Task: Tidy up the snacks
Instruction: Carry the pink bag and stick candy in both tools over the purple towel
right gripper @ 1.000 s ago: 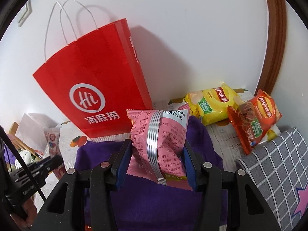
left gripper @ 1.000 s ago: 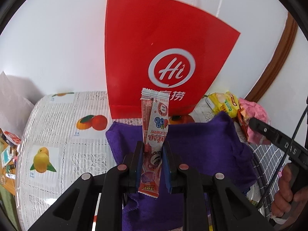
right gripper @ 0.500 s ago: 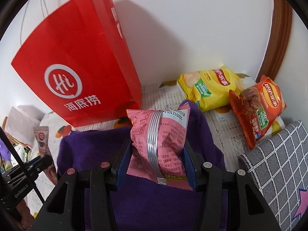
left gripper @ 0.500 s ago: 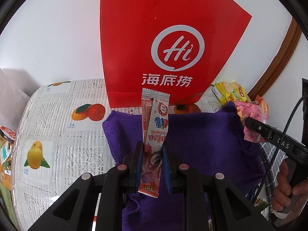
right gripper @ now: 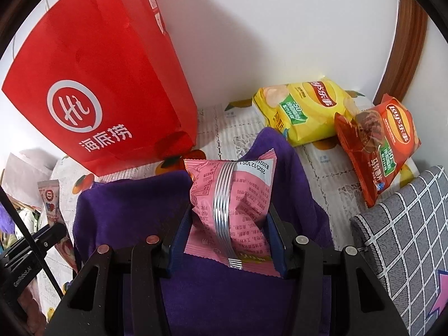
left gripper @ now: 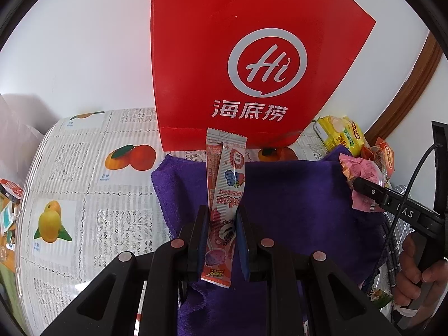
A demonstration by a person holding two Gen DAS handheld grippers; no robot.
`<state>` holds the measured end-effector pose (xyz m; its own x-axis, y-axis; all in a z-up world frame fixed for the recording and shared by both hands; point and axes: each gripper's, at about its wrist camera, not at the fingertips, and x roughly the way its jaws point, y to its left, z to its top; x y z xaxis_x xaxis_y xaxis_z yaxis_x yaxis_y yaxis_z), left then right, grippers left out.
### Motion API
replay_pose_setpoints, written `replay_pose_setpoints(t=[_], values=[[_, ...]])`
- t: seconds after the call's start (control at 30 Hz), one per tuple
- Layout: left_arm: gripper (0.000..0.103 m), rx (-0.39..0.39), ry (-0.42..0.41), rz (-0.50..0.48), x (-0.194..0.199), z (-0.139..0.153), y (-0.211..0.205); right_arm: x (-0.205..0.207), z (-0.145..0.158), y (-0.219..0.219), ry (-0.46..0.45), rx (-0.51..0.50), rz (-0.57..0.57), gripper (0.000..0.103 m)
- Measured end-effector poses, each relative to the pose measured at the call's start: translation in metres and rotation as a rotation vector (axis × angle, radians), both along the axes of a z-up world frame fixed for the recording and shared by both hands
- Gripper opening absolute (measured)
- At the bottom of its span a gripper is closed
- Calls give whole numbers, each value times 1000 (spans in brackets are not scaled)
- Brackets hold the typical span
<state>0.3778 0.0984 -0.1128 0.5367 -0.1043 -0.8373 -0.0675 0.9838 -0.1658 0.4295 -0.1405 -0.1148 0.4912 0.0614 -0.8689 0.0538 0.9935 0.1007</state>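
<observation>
My left gripper (left gripper: 221,218) is shut on a long pink-and-white snack stick (left gripper: 224,193), held upright over a purple cloth (left gripper: 294,196). My right gripper (right gripper: 228,218) is shut on a pink snack packet (right gripper: 246,193) with a silver seam, also above the purple cloth (right gripper: 126,201). A tall red paper bag (left gripper: 252,56) with a white "Hi" logo stands just behind the cloth against the wall; its top opening is out of view. The bag (right gripper: 98,84) is at the upper left in the right wrist view. The right gripper's packet (left gripper: 361,173) shows at the right in the left wrist view.
A yellow chip bag (right gripper: 305,112) and an orange-red chip bag (right gripper: 378,145) lie at the back right by the wall. A grey checked cushion (right gripper: 406,238) is at the right. The table has a fruit-print cover (left gripper: 70,182). Clutter lies at the far left edge.
Both grippers have moved forward and down toward the red bag, which now looms larger and higher in both views. Both keep hold of their snacks.
</observation>
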Motion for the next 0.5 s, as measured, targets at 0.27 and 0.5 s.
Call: replay_pose_setpoints(t=[0.27, 0.5], values=[[18, 6, 11, -1, 0, -3, -1, 4, -8, -1, 32, -13, -3, 51], [18, 10, 17, -5, 1, -5, -2, 7, -14, 1, 57, -22, -5, 51]])
